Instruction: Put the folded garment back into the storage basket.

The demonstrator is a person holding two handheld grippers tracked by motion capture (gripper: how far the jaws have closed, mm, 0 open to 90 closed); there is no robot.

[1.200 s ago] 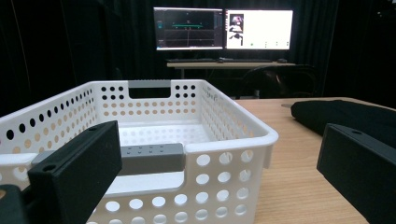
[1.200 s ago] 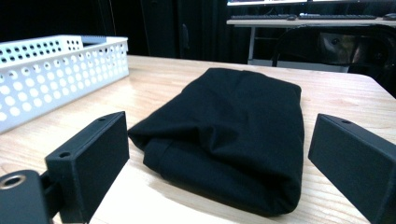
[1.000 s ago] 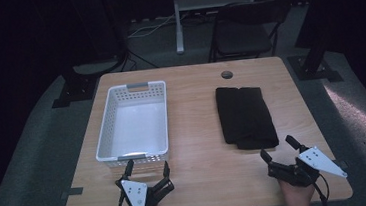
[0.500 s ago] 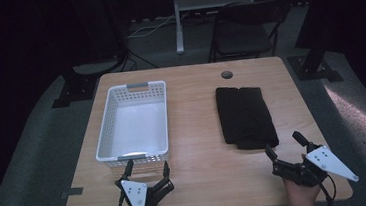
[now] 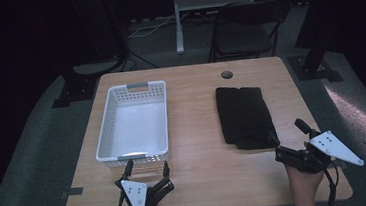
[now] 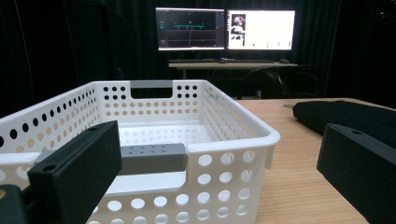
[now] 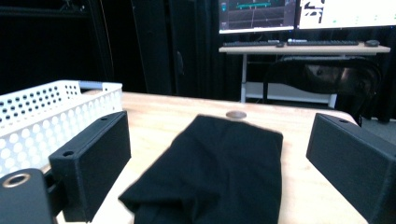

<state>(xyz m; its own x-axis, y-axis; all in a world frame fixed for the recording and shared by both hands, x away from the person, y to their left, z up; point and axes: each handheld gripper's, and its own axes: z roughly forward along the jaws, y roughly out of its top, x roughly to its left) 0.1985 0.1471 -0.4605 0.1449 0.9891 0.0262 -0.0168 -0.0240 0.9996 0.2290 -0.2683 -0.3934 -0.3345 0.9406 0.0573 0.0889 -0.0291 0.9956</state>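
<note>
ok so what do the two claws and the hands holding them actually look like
Both are black handheld tools. The left claw and right claw each have two blocky matte-black jaws with small screw holes on the outer faces. Each carries a pale grey three-cornered plate on top with small dark dots, and a thin black cable trails back from it. No sleeve is visible at the person's wrists.

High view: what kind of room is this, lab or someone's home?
Most likely a lab or recording studio, not a home. Black curtains surround a lone wooden table, two monitors with plots run on a desk behind it, and the person holds instrumented tongs, left and right, by a white basket and folded black cloth.
</note>
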